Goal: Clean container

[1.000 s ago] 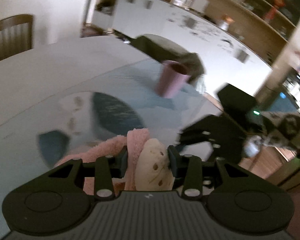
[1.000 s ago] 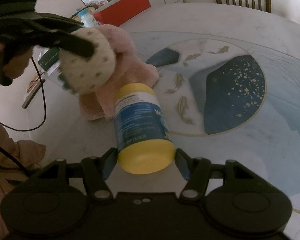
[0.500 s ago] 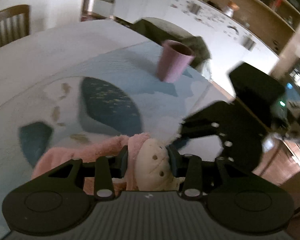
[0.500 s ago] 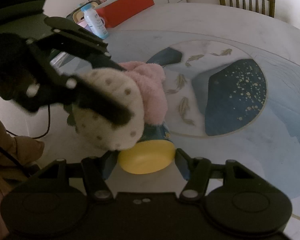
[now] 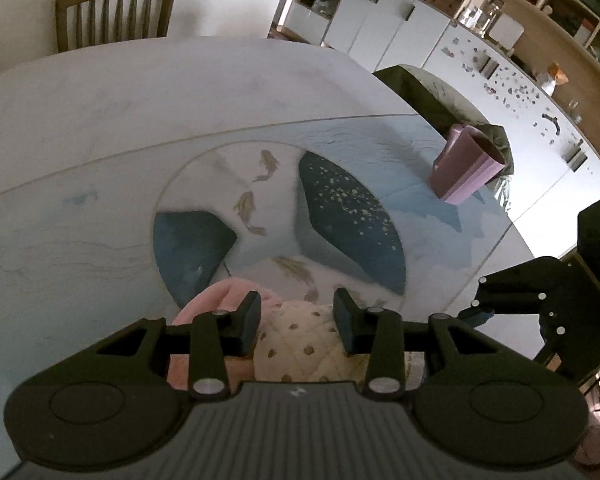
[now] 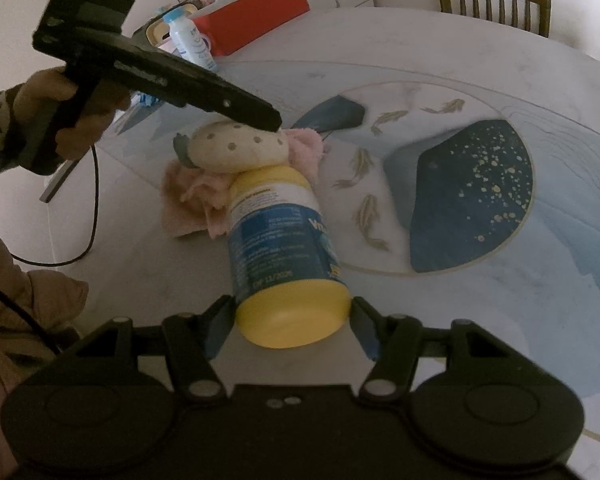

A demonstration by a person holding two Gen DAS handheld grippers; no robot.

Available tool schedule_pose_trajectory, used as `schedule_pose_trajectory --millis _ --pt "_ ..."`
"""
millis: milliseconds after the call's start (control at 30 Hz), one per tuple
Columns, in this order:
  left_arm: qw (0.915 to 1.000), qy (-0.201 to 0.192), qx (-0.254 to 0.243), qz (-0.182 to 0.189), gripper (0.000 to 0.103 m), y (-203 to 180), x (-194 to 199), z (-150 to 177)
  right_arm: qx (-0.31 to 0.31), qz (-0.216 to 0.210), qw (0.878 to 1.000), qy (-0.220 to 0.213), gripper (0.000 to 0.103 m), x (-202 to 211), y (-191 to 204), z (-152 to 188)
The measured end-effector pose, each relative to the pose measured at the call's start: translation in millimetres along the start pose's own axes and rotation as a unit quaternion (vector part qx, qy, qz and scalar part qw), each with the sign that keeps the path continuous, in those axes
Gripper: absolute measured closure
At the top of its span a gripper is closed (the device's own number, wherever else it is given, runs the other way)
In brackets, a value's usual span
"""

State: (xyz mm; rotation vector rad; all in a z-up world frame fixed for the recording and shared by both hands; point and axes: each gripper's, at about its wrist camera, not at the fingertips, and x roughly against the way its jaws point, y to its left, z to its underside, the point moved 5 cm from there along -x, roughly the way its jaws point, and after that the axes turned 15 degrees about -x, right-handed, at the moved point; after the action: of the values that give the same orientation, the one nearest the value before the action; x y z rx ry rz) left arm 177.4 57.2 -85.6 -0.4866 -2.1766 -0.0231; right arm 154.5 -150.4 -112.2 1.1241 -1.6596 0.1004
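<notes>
Lying tilted, the yellow, blue-labelled container (image 6: 284, 252) sits clenched in the right jaws; left jaws grasp a cream dotted sponge (image 6: 236, 148).

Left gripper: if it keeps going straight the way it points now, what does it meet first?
The left gripper, shut on the cream dotted sponge, already has that sponge at the far end of the yellow bottle. Going on, it would likely press into that end, or the pink cloth beneath; depth is unclear.
</notes>
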Motion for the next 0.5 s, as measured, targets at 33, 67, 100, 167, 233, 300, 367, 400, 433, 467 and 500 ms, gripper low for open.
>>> schedule_pose_trajectory --millis 33,67,100,167,233,300,367,400,433,467,500 --pt "1.0 0.0 -0.001 -0.006 0.064 0.0 -1.1 0.9 0.001 0.0 1.0 0.0 0.041 0.2 0.2 0.0" --pt "0.9999 0.001 -0.003 -0.012 0.064 0.1 -2.4 1.8 0.0 0.001 1.0 0.0 0.041 0.1 0.0 -0.1" --pt "0.9999 0.0 -0.004 -0.015 0.064 0.3 -2.1 2.8 0.0 0.0 1.0 0.0 0.041 0.0 0.1 0.0" --pt "0.9998 -0.002 -0.006 -0.02 0.064 1.3 0.1 2.8 0.0 0.001 1.0 0.0 0.041 0.3 -0.1 0.0" --pt "0.9995 -0.007 -0.01 -0.03 0.063 3.5 7.3 3.4 0.001 0.001 1.0 0.0 0.041 0.1 -0.4 -0.1" --pt "0.9993 -0.017 -0.006 -0.034 0.063 5.9 17.8 3.1 0.0 0.0 1.0 0.0 0.041 -0.3 0.0 0.0" --pt "0.9991 -0.029 -0.002 -0.03 0.061 8.3 29.8 2.9 -0.001 0.0 1.0 0.0 0.041 0.0 0.1 0.1" --pt "0.999 -0.034 -0.005 -0.03 0.055 8.0 37.0 3.4 -0.001 0.0 1.0 0.0 0.041 0.0 0.6 0.1" --pt "0.9987 -0.037 -0.012 -0.032 0.051 6.7 42.3 3.3 -0.002 0.0 1.0 -0.001 0.041 0.4 0.4 0.0" --pt "0.9983 -0.041 -0.022 -0.036 0.042 3.9 47.9 3.2 -0.002 0.0 1.0 -0.001 0.041 0.5 0.3 0.0" --pt "0.9974 -0.045 -0.041 -0.038 0.037 -2.0 54.7 3.0 -0.002 0.0 1.0 -0.001 0.041 0.7 0.4 -0.1"
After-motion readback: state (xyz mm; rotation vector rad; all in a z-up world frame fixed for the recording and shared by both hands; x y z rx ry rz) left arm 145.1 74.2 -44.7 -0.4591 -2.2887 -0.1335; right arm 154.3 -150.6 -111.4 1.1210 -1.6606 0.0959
